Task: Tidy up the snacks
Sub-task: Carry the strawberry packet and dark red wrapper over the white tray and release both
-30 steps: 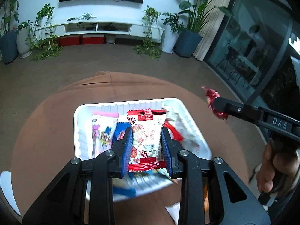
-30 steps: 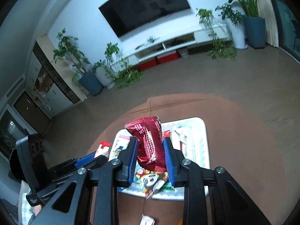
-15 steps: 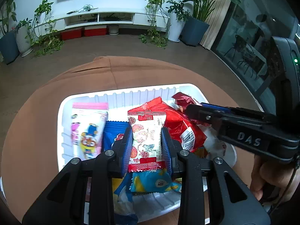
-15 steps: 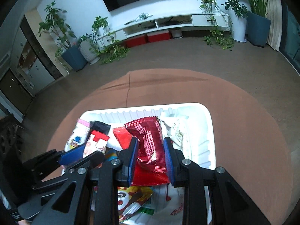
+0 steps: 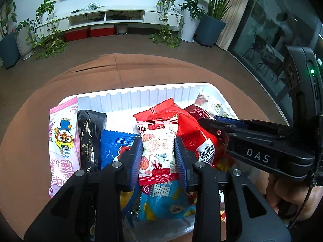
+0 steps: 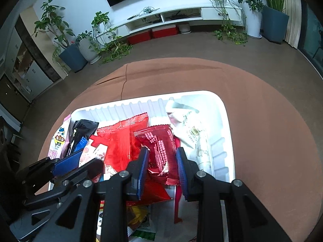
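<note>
Left tool (image 5: pixel 157 155) gripping white-and-red packet (image 5: pixel 157 141); right tool (image 6: pixel 162 167) gripping dark red packet (image 6: pixel 160 151), both low over white tray (image 6: pixel 226 121). Best released gently, flat, into free space.

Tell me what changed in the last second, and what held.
Both tools came down from above the white tray into it. The left tool carried its red-and-white packet down; its jaws have just been opening with the packet between them. The right tool lowered its dark red packet among the snacks. Neither packet was let go; the tray and its other snacks stayed put.
</note>
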### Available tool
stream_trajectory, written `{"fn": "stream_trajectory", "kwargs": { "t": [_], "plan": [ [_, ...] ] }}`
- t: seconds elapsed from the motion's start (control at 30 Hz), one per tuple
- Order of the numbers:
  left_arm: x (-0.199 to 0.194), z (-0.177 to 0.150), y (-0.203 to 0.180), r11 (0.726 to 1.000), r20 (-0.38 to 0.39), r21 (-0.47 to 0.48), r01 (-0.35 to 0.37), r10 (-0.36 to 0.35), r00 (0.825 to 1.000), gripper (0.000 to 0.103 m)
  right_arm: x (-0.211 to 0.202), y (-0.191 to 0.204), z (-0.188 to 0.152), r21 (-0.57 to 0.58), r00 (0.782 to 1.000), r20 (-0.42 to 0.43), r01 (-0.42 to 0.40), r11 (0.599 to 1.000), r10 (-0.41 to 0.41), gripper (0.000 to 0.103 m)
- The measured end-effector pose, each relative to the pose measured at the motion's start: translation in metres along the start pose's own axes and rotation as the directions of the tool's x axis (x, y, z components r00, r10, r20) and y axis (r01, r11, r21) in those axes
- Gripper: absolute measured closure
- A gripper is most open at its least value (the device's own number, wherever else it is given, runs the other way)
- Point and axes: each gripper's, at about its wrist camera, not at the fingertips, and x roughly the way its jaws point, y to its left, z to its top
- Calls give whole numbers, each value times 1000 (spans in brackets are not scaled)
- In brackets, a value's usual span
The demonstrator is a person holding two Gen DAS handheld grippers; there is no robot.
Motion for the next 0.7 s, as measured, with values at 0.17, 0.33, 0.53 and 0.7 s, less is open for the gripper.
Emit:
{"fn": "stream_trajectory", "kwargs": {
  "t": [0.17,0.33,0.53,0.7],
  "plan": [
    [-18,-10,-6,1000,13,8,-3,3,1000,54,-7,-1,1,11,1000,3,-5,1000,5,66],
    [-27,-11,-8,1000,18,10,-6,6,1000,52,-15,0,0,8,1000,13,-5,1000,5,61],
    [-41,-11,-13,1000,44,16,-5,4,999,39,-38,-1,0,24,998,59,-35,999,34,48],
    [-62,-12,-19,1000,75,16,-1,0,997,28,-71,3,-6,20,991,114,-67,998,64,35]
  ]
}}
